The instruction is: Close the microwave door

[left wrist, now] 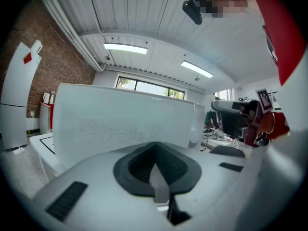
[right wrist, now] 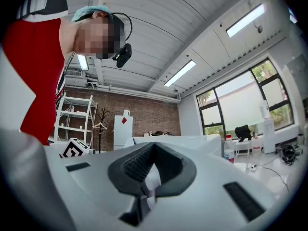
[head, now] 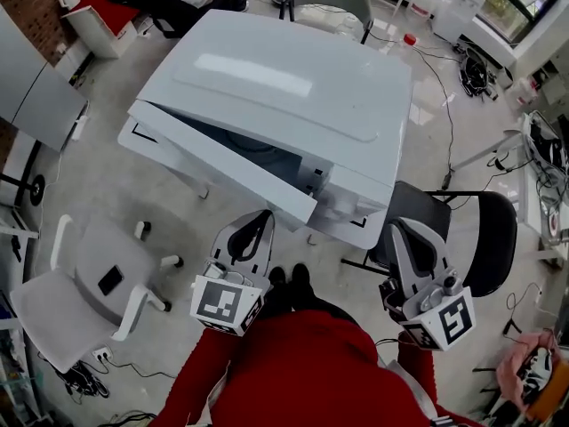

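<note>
A large white microwave [head: 293, 87] stands in front of me in the head view, seen from above. Its door [head: 222, 167] hangs ajar at the left front, with a dark gap [head: 240, 145] behind it. My left gripper [head: 258, 227] is shut and empty, just below the door's free edge and apart from it. In the left gripper view the door [left wrist: 125, 121] fills the middle, beyond the shut left gripper [left wrist: 156, 162]. My right gripper [head: 400, 236] is shut on nothing, below the microwave's front right corner. The right gripper [right wrist: 154, 165] points up toward the microwave [right wrist: 183, 141].
A white office chair [head: 80, 301] stands at the lower left. A black chair [head: 471, 229] sits to the right, behind my right gripper. Cables [head: 453, 78] run over the floor at the back right. A white fridge [left wrist: 19, 95] stands by the brick wall.
</note>
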Tool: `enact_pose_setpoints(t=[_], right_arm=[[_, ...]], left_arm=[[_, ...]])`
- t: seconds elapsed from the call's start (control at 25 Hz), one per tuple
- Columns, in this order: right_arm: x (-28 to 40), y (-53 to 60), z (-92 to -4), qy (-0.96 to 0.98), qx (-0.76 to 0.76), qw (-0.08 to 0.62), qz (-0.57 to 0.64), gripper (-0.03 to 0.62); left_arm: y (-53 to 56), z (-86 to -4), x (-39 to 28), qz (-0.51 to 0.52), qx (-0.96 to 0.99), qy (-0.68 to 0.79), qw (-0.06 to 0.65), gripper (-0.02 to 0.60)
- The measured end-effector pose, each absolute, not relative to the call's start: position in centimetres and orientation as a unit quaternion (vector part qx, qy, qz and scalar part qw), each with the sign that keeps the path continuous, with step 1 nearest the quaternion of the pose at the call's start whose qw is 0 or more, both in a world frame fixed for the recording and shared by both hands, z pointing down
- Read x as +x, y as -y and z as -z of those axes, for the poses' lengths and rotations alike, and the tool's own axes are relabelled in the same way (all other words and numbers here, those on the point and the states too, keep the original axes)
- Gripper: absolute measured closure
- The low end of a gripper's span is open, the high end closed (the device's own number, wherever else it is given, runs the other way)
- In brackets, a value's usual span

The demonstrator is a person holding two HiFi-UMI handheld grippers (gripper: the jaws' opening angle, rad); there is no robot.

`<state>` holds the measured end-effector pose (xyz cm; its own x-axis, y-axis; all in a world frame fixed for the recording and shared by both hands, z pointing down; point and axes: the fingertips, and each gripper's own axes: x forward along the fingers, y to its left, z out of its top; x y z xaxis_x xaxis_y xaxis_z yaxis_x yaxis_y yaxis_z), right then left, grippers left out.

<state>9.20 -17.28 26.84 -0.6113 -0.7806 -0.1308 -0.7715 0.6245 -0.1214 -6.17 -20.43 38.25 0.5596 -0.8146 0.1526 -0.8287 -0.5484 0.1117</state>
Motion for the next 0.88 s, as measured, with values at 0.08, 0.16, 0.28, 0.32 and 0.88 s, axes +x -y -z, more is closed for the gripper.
enact_pose_setpoints(t=[0.08,0.16,0.28,0.32,0.88], right_arm=[[9.3,17.0,-27.4,-0.896,-0.438,0.074,0.017,0.583],[9.5,16.7,-27.9,-0.894,-0.444,0.063,0.007,0.583],[9.7,16.4,-28.8,-0.893,-0.446,0.055,0.013,0.583],[9.7,16.4,-29.1,-0.893,-0.446,0.054,0.019,0.583],[7.3,17.4,-33.4,-0.905,-0.416,0.020,0.079,0.583]], left_arm=[[21.2,-38.3,-5.9,-0.044,0.880,0.465,0.086,0.572],[21.7,-38.5,-5.6,-0.051,0.879,0.466,0.086,0.572],[22.6,-38.4,-5.2,-0.056,0.878,0.468,0.083,0.572],[22.9,-38.3,-5.0,-0.058,0.878,0.467,0.080,0.572],[23.2,-37.9,-4.6,-0.084,0.874,0.474,0.061,0.572]])
